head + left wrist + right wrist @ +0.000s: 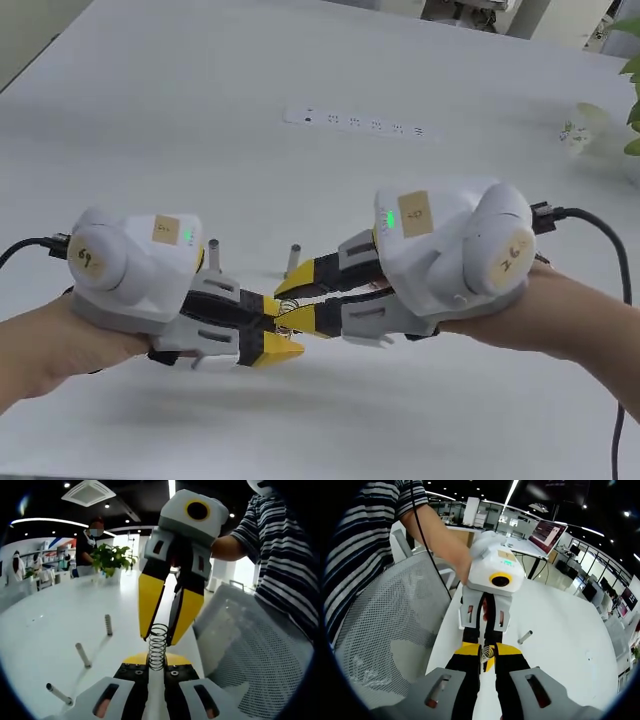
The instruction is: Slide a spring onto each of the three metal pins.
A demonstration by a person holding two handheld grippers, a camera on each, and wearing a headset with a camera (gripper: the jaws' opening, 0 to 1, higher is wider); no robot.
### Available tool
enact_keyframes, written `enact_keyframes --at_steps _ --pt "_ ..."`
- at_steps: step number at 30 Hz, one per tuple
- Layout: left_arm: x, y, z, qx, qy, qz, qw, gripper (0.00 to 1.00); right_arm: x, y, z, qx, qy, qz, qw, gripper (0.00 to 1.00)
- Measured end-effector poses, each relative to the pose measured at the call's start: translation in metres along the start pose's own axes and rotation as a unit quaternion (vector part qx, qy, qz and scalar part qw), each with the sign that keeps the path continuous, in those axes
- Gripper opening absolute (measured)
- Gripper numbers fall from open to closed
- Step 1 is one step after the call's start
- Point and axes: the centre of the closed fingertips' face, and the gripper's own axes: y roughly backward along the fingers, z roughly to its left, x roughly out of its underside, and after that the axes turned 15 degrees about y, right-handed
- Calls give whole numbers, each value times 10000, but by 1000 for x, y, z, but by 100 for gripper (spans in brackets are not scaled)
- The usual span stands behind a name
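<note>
A small metal spring (288, 322) hangs between both grippers just above the white table (300, 100). My left gripper (278, 332) comes in from the left, its yellow tips shut on one end of the spring (157, 650). My right gripper (290, 306) meets it from the right, its yellow fingers (150, 605) closed around the other end. The right gripper view shows the spring (486, 653) between that gripper's own tips (487, 651). Two upright metal pins (213, 255) (294, 260) stand just behind the grippers. The left gripper view shows three pins (108, 624) (83, 655) (59, 694); the farthest looks ribbed.
A white power strip (355, 123) lies at the far middle of the table. A crumpled clear bag (582, 127) and plant leaves (632, 90) sit at the far right. A mesh chair (250, 640) stands beside the table, and a black cable (600, 250) trails from the right gripper.
</note>
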Motion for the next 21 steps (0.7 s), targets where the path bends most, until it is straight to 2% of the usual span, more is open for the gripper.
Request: enact_keyframes --at_steps 17,21 --pt "-3 -1 6 -116 67 40 9999 4 3 3 -2 -42 193 167 9997 7" --pt "-5 -1 6 -137 67 31 9999 7 3 3 -1 -48 229 177 9996 7"
